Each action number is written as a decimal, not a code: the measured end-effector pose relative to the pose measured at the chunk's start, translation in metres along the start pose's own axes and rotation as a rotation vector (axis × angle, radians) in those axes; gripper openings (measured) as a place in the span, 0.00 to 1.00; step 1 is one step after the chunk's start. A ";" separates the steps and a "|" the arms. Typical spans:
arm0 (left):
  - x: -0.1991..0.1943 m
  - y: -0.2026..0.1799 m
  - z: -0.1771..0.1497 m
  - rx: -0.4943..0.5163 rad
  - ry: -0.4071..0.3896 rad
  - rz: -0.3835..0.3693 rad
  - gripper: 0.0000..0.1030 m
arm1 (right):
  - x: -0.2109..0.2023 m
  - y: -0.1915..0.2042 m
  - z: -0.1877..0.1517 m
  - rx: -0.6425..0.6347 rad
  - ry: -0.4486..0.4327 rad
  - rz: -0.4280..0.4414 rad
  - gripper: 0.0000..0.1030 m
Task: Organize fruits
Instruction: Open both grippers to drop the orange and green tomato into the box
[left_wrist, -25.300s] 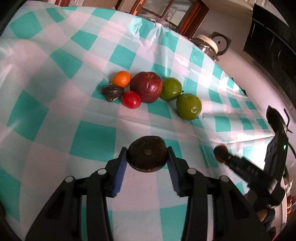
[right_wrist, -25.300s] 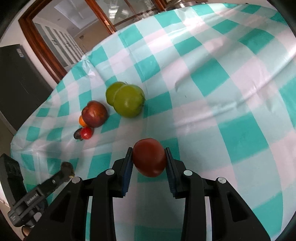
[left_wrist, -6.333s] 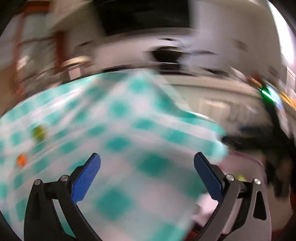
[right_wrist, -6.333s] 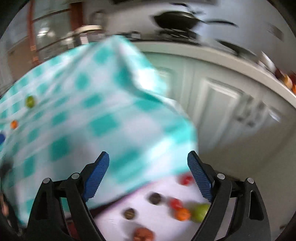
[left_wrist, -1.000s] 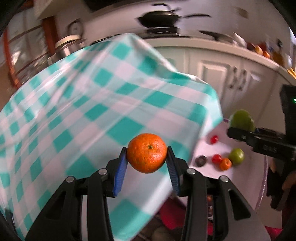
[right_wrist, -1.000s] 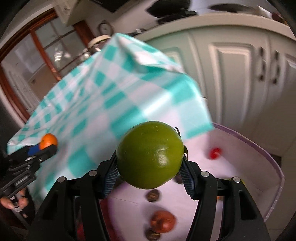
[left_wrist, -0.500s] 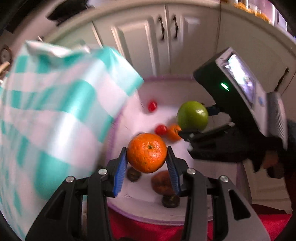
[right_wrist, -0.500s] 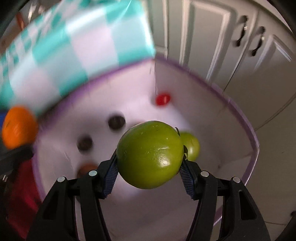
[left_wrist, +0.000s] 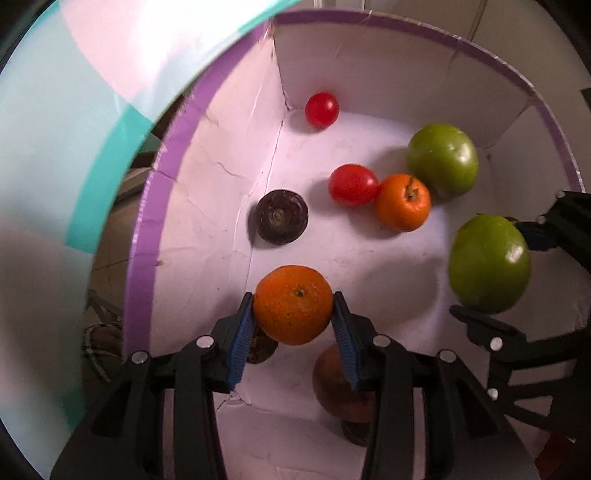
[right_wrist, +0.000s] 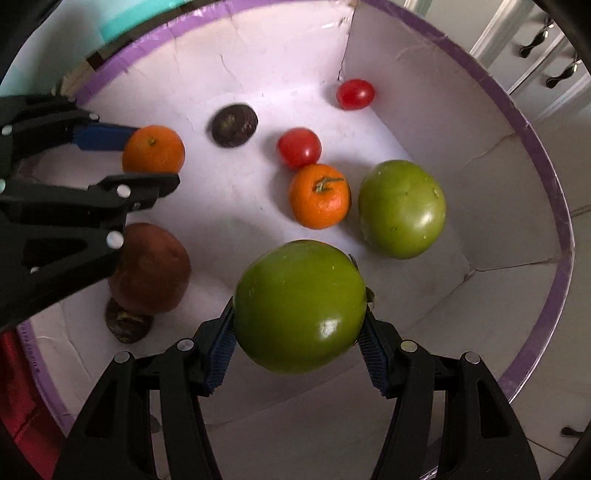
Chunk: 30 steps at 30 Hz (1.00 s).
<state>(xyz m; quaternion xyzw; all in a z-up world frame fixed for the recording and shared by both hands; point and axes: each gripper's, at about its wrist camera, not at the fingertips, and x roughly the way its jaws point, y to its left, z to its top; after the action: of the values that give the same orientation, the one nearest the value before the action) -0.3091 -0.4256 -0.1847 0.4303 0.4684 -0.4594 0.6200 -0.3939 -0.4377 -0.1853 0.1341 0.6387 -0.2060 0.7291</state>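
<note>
Purple-rimmed box (right_wrist: 532, 140) holds two tomatoes, one orange, one green fruit. Left gripper (left_wrist: 293, 332) jaws pinch a second orange (left_wrist: 293, 310); right gripper (right_wrist: 297, 343) jaws pinch a green apple (right_wrist: 300, 311).

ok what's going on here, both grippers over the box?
A person is moving fruit into a white box with a purple rim. The left gripper is shut on an orange, and the right gripper is shut on a green fruit; both hang above the box floor, not yet released. Already lying in the box: another green fruit, a second orange, two small red fruits, a brown fruit and some dark ones.
</note>
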 end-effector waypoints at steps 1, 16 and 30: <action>0.002 0.000 -0.001 0.000 0.005 -0.001 0.41 | 0.001 0.002 0.000 -0.007 0.004 -0.007 0.58; -0.005 -0.009 -0.004 0.065 -0.043 0.063 0.55 | -0.004 -0.001 0.003 0.021 0.000 -0.019 0.68; -0.170 -0.009 -0.048 0.051 -0.554 -0.007 0.99 | -0.112 -0.034 0.001 0.105 -0.336 -0.154 0.86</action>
<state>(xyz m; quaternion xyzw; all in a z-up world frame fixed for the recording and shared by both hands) -0.3503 -0.3532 -0.0288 0.3019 0.2707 -0.5735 0.7118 -0.4200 -0.4538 -0.0727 0.0866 0.5046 -0.3138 0.7996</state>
